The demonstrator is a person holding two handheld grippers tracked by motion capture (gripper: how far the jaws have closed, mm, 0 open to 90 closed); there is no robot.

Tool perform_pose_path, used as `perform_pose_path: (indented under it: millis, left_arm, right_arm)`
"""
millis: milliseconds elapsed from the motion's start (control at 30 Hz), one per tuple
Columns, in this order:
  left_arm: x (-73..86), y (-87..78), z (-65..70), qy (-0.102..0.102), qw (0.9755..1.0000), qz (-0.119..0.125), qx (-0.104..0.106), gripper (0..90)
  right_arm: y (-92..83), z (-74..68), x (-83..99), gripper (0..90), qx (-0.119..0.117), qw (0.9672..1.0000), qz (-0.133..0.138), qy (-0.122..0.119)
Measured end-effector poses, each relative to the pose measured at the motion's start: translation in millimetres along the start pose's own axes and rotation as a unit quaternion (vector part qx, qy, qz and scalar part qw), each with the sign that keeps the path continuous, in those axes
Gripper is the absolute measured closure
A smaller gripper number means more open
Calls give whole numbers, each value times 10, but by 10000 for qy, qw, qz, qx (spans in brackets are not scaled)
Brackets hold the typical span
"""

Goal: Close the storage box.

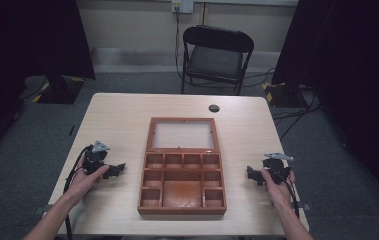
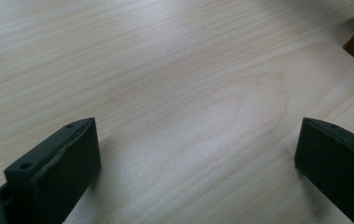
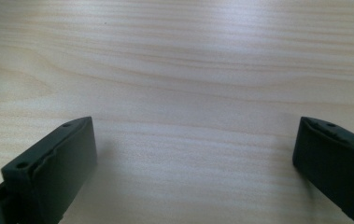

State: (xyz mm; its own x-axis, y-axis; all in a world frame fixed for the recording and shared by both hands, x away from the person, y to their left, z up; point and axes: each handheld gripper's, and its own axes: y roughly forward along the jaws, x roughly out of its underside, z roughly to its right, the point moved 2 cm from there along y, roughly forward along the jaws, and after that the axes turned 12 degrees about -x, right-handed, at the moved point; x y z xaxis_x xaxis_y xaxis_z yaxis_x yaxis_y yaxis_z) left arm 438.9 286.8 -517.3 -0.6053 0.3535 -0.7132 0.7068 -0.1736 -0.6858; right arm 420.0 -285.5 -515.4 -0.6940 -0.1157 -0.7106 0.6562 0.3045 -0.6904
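Now one wooden box [image 1: 182,170], lid open, sits mid-surface [image 1: 122,112] between two grippers.
Left gripper [image 1: 117,170] and right gripper [image 1: 251,175] rest beside it, fingers spread wide and empty; one chair [image 1: 216,55] stands far behind.

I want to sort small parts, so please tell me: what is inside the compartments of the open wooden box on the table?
In the high view the wooden box lies open, its glass-panelled lid folded back flat. Its compartments look empty, showing bare reddish-brown bottoms. The near walls hide thin strips of some floors.
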Motion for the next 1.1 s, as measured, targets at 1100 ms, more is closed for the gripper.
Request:
perform_pose_path:
  millis: [1100]
  left_arm:
    - [-359,-146,161,128,9991,389,54,191]
  right_arm:
    - [-167,-132,-274,155,-372,9987,347,71]
